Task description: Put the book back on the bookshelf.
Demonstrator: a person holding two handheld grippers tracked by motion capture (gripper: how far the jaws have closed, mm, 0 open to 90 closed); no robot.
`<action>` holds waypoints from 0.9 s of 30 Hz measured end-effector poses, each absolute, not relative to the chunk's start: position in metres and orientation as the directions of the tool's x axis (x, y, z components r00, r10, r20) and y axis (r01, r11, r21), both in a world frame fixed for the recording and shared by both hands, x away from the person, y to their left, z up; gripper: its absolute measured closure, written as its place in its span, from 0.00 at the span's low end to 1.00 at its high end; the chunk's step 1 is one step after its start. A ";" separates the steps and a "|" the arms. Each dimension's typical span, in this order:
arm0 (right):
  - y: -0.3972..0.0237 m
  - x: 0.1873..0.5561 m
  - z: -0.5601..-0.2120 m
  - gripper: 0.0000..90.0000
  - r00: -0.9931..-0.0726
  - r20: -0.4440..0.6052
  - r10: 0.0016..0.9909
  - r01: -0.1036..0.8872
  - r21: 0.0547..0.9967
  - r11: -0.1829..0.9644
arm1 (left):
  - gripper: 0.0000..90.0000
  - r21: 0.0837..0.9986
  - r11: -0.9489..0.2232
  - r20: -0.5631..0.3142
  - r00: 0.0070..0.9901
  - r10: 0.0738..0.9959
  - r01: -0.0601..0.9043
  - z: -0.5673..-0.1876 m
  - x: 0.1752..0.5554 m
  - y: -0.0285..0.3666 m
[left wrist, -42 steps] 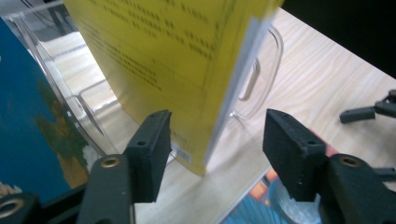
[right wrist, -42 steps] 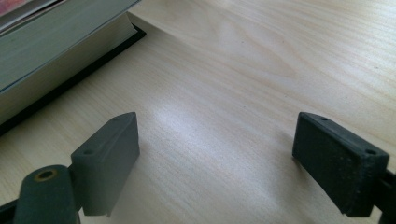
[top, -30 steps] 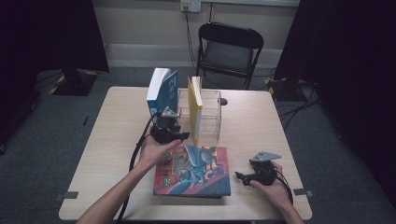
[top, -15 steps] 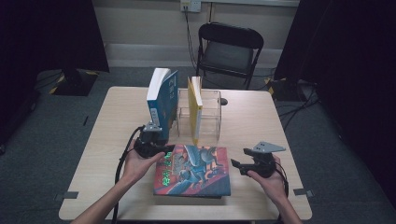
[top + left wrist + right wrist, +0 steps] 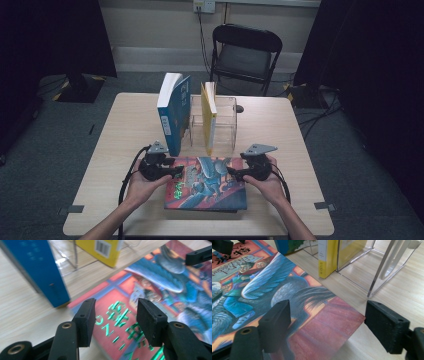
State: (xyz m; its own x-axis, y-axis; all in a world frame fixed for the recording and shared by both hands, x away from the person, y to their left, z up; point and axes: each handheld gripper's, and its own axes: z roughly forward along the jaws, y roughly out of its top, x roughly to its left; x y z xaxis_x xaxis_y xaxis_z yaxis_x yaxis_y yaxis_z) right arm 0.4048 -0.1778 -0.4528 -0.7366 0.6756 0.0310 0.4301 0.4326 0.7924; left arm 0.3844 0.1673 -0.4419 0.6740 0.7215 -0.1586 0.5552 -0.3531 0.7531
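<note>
While both claws (image 5: 181, 171) (image 5: 231, 173) gape over the book (image 5: 207, 184), a wood table (image 5: 125, 130) sits w/ a chair (image 5: 245, 52) behind.

This looks like a recording lab: beyond the grippers (image 5: 205, 171) stand dark curtains (image 5: 50, 35), a folding chair (image 5: 245, 52), floor cables (image 5: 310, 107) and tape marks (image 5: 322, 205).

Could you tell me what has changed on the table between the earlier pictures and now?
The left gripper came back from the upright blue book to the left edge of the flat illustrated book; its jaws have just been opening, nothing clamped. The right gripper moved in to that book's right edge, open. The books and clear rack stayed put.
</note>
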 end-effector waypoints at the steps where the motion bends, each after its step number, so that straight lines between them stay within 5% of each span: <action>1: -0.178 0.405 -0.454 0.23 -0.736 0.041 0.676 0.436 0.792 0.428 | 0.54 0.760 -0.347 -0.161 0.677 0.718 0.549 -0.443 0.383 0.169; 14: -0.179 0.409 -0.460 0.22 -0.736 0.089 0.671 0.454 0.801 0.391 | 0.46 0.767 -0.346 -0.132 0.660 0.739 0.541 -0.447 0.374 0.176; 17: -0.180 0.409 -0.460 0.22 -0.735 0.098 0.671 0.460 0.800 0.387 | 0.44 0.767 -0.287 -0.216 0.652 0.726 0.574 -0.456 0.379 0.185; 27: -0.185 0.397 -0.457 0.22 -0.756 0.102 0.646 0.464 0.780 0.420 | 0.46 0.750 -0.298 -0.260 0.677 0.688 0.591 -0.457 0.381 0.186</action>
State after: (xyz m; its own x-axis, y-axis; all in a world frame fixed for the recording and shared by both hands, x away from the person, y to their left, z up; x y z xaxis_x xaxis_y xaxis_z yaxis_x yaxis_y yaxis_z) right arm 0.3971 -0.1853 -0.4574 -0.7562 0.6464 0.1021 0.4643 0.4200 0.7797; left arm 0.3815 0.1857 -0.4569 0.6775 0.6882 -0.2597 0.5905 -0.2984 0.7498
